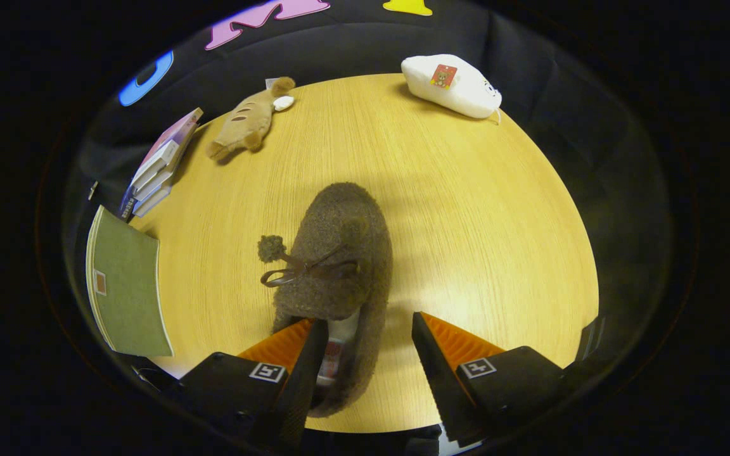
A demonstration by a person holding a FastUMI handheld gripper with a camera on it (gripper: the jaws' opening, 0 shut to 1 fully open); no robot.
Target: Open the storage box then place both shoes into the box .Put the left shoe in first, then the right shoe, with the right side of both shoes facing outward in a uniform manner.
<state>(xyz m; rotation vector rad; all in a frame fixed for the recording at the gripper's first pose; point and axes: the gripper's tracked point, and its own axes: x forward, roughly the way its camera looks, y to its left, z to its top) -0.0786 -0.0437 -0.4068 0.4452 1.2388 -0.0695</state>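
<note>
While the claw (365, 329) gapes wide astride its heel, the fuzzy slipper (339, 266) (soft, light) points twelve o'clock; pinch its collar.

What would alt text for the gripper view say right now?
The open gripper straddles the heel of a fuzzy brown slipper on a wooden table. Beyond lie a white plush, a tan plush fish, stacked books and a green folder.
</note>
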